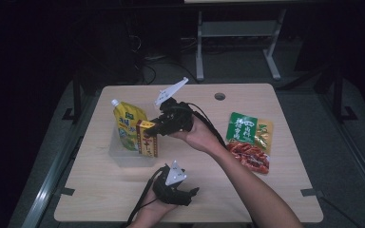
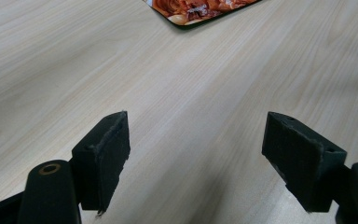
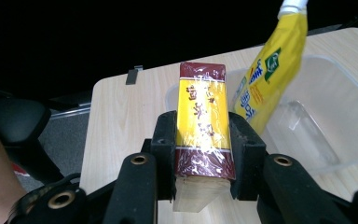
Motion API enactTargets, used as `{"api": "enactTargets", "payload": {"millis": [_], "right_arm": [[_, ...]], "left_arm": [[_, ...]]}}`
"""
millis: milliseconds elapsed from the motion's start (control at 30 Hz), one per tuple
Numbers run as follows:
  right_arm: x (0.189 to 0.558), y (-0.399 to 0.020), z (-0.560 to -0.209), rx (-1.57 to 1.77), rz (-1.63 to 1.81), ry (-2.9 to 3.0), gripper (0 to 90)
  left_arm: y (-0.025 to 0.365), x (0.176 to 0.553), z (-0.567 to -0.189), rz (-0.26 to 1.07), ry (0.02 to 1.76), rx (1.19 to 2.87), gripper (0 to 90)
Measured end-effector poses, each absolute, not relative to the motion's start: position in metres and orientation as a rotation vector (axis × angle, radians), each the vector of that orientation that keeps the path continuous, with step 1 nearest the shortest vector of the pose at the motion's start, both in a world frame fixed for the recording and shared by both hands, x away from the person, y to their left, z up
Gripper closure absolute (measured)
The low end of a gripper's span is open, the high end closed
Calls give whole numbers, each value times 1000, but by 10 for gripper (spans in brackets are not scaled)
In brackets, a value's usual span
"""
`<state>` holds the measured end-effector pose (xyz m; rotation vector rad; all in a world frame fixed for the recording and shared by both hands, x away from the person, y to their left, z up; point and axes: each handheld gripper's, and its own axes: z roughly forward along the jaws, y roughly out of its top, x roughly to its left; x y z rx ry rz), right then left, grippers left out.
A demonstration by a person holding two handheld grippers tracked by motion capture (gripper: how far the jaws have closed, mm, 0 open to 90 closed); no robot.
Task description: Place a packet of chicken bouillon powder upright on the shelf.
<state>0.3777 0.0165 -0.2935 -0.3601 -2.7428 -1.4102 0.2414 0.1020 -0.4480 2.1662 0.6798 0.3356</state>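
Observation:
My right gripper is shut on a yellow and dark red box, which it holds over the clear plastic tub. A yellow spouted pouch stands leaning inside the tub, beside the box. My left gripper lies low at the table's front edge, open, with only bare wood between its black pads.
A green and orange snack bag lies flat on the right half of the table. A cable hole sits near the far edge. A white desk frame stands on the floor beyond.

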Motion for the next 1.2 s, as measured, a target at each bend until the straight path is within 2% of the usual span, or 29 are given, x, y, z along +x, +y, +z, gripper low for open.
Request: {"api": "enactTargets", "payload": {"millis": [567, 1200], "right_arm": [[392, 55, -302, -272, -1367, -2758, 670], [400, 74, -317, -245, -1321, -2779, 669]], "left_arm": [[104, 242, -447, 336, 679, 2174, 228], [105, 243, -446, 324, 699, 2168, 228]]}}
